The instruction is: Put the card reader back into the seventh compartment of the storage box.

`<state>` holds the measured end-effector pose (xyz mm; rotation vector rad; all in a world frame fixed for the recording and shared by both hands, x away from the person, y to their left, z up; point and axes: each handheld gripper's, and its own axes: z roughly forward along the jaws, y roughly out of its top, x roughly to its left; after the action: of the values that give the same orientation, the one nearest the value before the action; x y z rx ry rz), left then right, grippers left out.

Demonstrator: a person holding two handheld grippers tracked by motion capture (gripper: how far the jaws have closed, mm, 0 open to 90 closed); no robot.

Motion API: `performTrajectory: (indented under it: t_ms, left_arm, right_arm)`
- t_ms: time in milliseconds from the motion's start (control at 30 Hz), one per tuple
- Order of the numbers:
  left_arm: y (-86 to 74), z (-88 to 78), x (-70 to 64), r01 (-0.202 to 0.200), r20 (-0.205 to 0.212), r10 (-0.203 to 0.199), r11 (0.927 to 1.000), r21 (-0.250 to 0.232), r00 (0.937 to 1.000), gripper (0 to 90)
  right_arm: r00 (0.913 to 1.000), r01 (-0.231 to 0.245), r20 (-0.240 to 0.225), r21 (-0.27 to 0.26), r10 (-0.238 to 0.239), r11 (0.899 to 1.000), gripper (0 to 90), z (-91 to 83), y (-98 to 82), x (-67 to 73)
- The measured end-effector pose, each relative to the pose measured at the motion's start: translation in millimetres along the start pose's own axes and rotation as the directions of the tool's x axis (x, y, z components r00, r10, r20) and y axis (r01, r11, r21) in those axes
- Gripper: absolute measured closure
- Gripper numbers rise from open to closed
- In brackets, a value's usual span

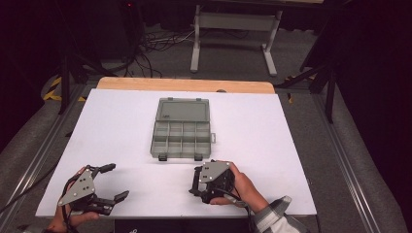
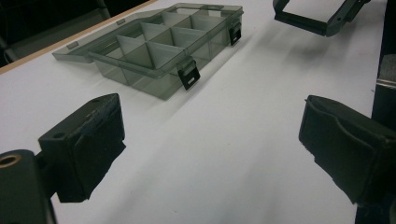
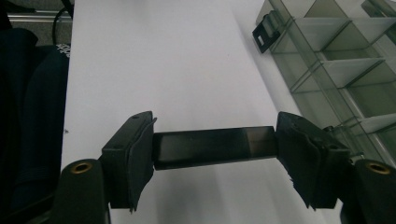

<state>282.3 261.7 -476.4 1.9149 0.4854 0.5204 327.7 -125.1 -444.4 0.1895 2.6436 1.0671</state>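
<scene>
A grey see-through compartment box (image 1: 182,128) lies open mid-table, its lid folded back and two black latches on its near side; it also shows in the left gripper view (image 2: 159,46) and the right gripper view (image 3: 336,56). My right gripper (image 1: 195,180) is just in front of the box, near its right latch, shut on a dark flat plastic strip (image 3: 210,147) that spans the gap between its pads. The same strip (image 2: 301,24) appears far off in the left gripper view. My left gripper (image 1: 118,181) rests at the near left corner, open, with bare table between its pads (image 2: 93,135).
The white table top (image 1: 121,121) has a wooden strip (image 1: 184,85) along its far edge. Metal rails run along both sides. Cables and a white stand (image 1: 233,29) are on the floor beyond. The box's compartments look empty.
</scene>
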Motion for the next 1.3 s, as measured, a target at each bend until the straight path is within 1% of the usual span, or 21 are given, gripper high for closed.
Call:
performTrajectory:
  t_ms: [333, 400, 433, 567, 700, 867, 933, 967, 1067, 1167, 1200, 1300]
  left_arm:
    - [-0.1, 0.1, 0.1, 0.002, 0.001, -0.002, 1.0000, -0.002, 1.0000, 7.6]
    - [-0.2, 0.3, 0.2, 0.002, 0.001, -0.002, 1.0000, -0.001, 1.0000, 7.7]
    - [-0.3, 0.3, 0.2, 0.002, 0.000, -0.002, 1.0000, -0.001, 1.0000, 7.7]
    - [-0.4, 0.1, 0.4, 0.004, 0.001, -0.004, 1.0000, -0.002, 1.0000, 7.6]
    - [-0.5, 0.5, 0.6, 0.002, 0.000, -0.002, 1.0000, 0.000, 1.0000, 7.6]
    - [-0.8, 0.0, 1.1, 0.004, -0.001, -0.004, 1.0000, 0.001, 1.0000, 7.6]
    - [-0.8, 0.0, 0.9, 0.005, -0.001, -0.005, 1.0000, -0.001, 1.0000, 7.6]
    - [-0.8, 0.1, 0.9, 0.005, -0.001, -0.005, 1.0000, 0.000, 1.0000, 7.6]
    - [-0.9, 0.0, 0.9, 0.006, -0.001, -0.006, 1.0000, 0.000, 1.0000, 7.6]
    - [-0.9, -0.1, 1.0, 0.006, 0.000, -0.006, 1.0000, 0.001, 1.0000, 7.6]
    - [-0.8, -0.1, 1.1, 0.006, 0.000, -0.006, 1.0000, 0.001, 1.0000, 7.6]
    - [-0.8, 0.1, 0.9, 0.006, 0.000, -0.006, 1.0000, -0.001, 1.0000, 7.6]
  right_arm:
    - [0.9995, 0.000, 0.032, -0.017, 0.001, 1.000, 30.7, -3.5, 2.4, -2.0]
    - [0.9994, -0.006, 0.035, -0.022, 0.007, 1.000, 30.7, -4.3, 2.9, -2.6]
    - [0.9989, -0.003, 0.047, -0.025, 0.004, 1.000, 30.7, -5.0, 3.3, -3.4]
    - [0.9986, -0.006, 0.053, -0.026, 0.007, 1.000, 30.7, -5.9, 3.6, -4.4]
    - [0.9972, -0.006, 0.075, -0.030, 0.009, 1.000, 30.7, -7.4, 4.5, -7.5]
    - [0.9954, -0.012, 0.094, -0.050, 0.016, 0.999, 30.7, -8.8, 8.5, -11.5]
    - [0.9943, -0.007, 0.106, -0.056, 0.013, 0.998, 30.7, -9.3, 10.1, -13.1]
    - [0.9940, -0.011, 0.108, -0.058, 0.017, 0.998, 30.7, -9.3, 10.8, -13.3]
    - [0.9929, -0.004, 0.118, -0.060, 0.011, 0.998, 30.7, -9.1, 13.1, -14.8]
    - [0.9929, 0.001, 0.119, -0.061, 0.006, 0.998, 30.7, -8.3, 15.0, -15.9]
    - [0.9918, 0.005, 0.128, -0.059, 0.003, 0.998, 30.7, -7.9, 15.7, -16.4]
    - [0.9907, 0.005, 0.136, -0.062, 0.003, 0.998, 30.7, -7.0, 17.9, -18.4]
